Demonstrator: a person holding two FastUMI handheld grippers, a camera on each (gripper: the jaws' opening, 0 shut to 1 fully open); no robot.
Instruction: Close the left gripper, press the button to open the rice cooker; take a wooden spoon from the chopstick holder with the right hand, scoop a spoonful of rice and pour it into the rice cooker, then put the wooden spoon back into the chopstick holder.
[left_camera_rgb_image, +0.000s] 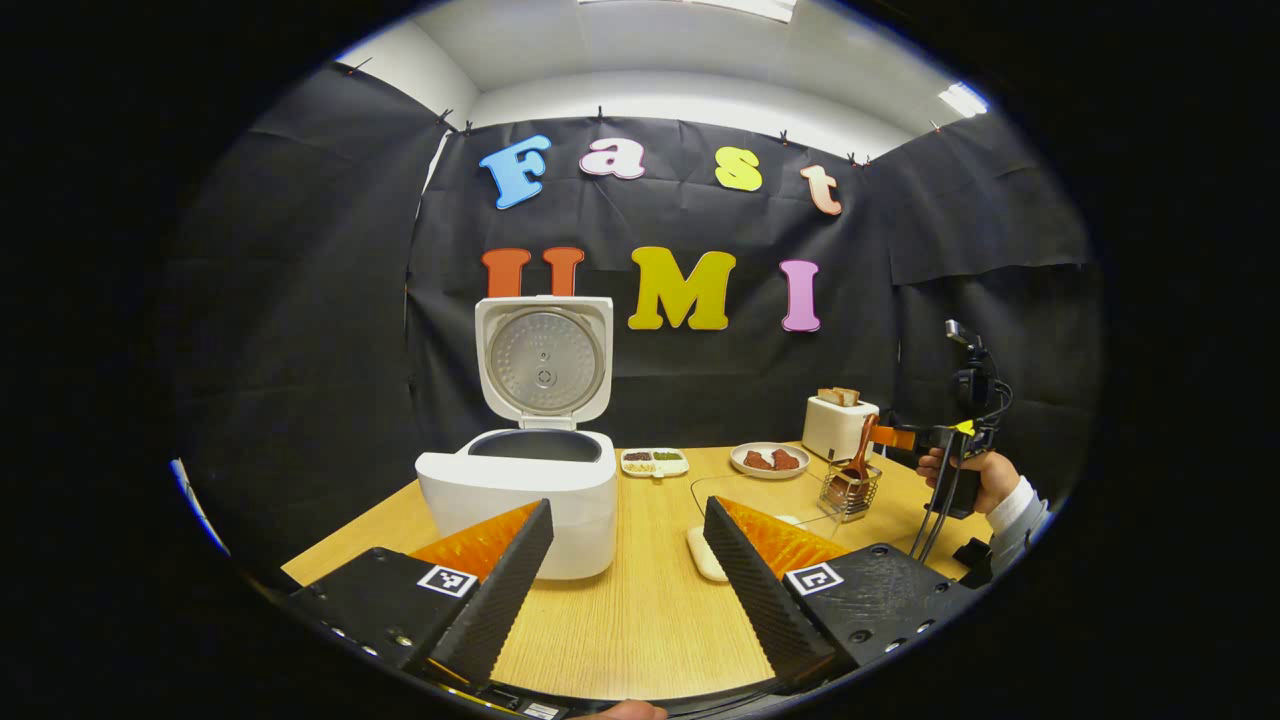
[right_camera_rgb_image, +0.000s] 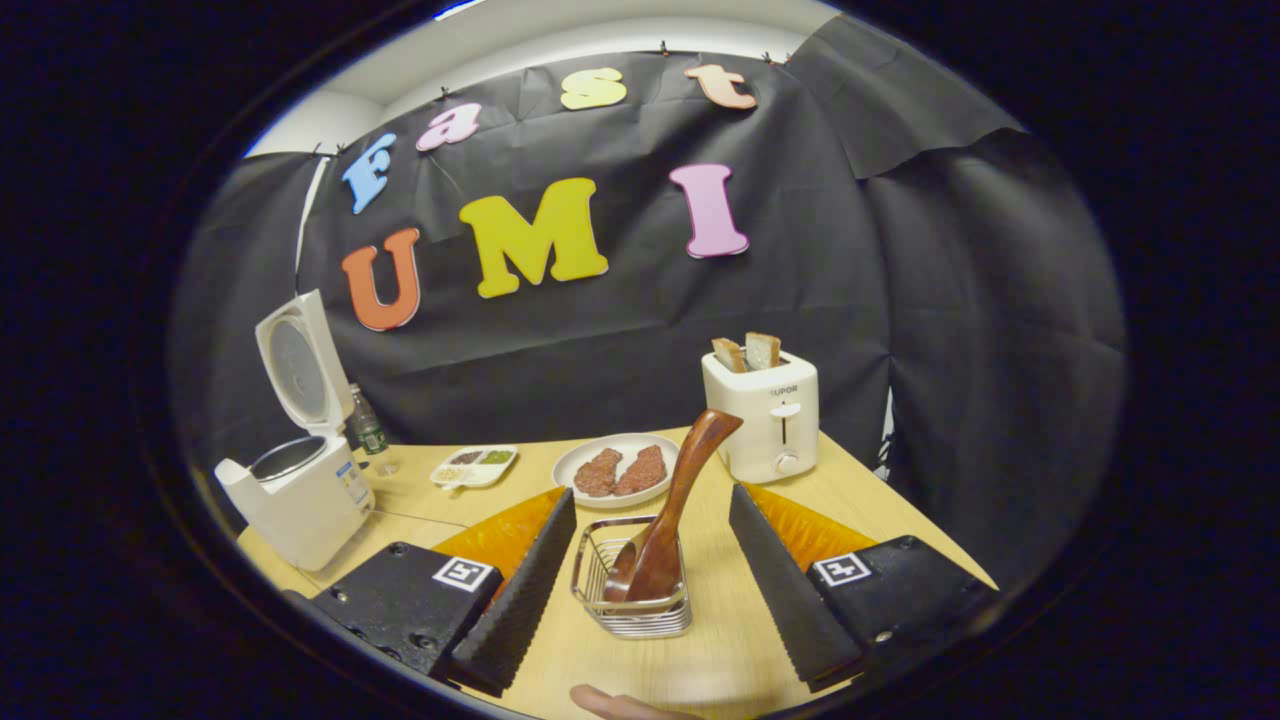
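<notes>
Between the right tool's (right_camera_rgb_image: 650, 590) parted fingers stands the chopstick holder (right_camera_rgb_image: 632, 605), untouched.

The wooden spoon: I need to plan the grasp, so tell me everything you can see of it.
The wooden spoon looks like dark, glossy brown wood. It stands in the wire chopstick holder, bowl down and handle leaning up to the right, ending in a broad tip. The holder sits on the wooden table before the plate of meat. The right claw is open around it, fingers apart, not touching.
</notes>
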